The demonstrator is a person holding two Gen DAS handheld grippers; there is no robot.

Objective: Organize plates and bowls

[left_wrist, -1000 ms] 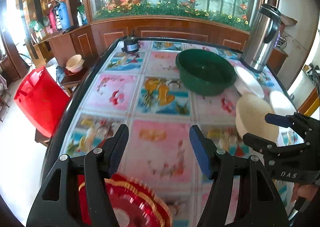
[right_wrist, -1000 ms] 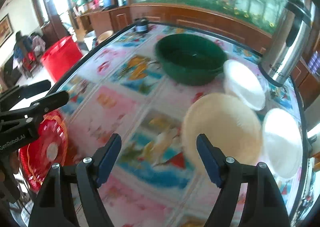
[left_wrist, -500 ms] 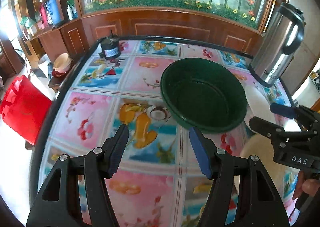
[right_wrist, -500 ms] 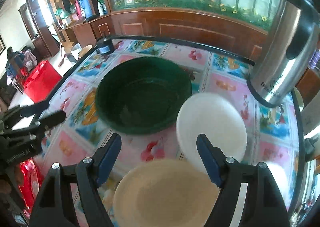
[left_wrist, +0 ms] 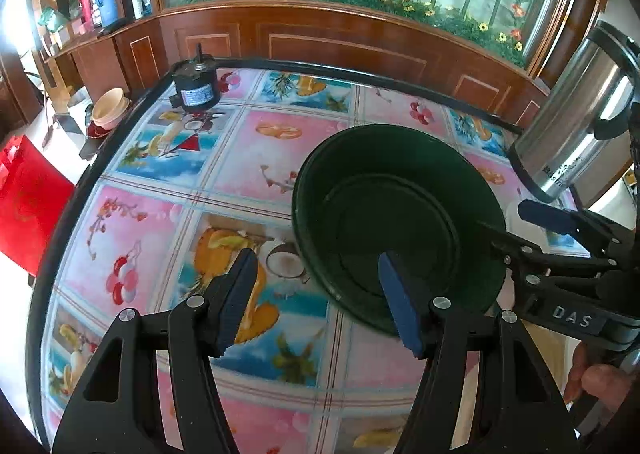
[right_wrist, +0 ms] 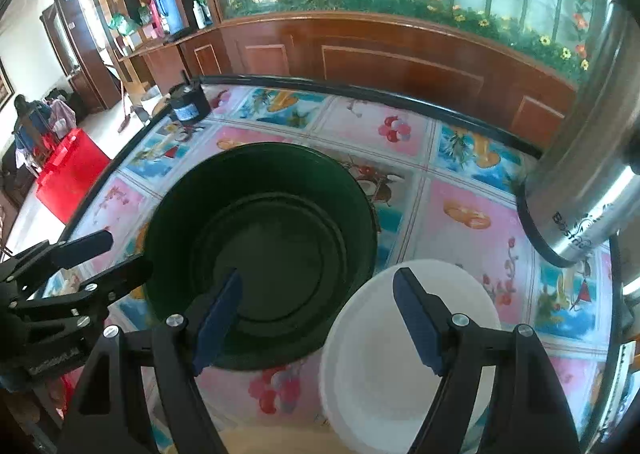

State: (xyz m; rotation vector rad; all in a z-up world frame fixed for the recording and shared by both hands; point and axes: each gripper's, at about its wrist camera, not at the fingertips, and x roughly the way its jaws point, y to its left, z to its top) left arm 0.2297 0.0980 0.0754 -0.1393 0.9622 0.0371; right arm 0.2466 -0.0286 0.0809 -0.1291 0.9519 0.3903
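At the bottom of each wrist view, both pairs of tongs are standing apart and gripping nothing: the left gripper is straddling the near rim of the green basin, and the right gripper is spanning the gap between that basin and the white plate, lower right. Lettering "DAS" is showing on the right tool in the left view. Beyond, patterned tablecloth is lying bare toward the black table edge. Only the right view is showing the plate clearly.

black fingers, blue pads, silver screws
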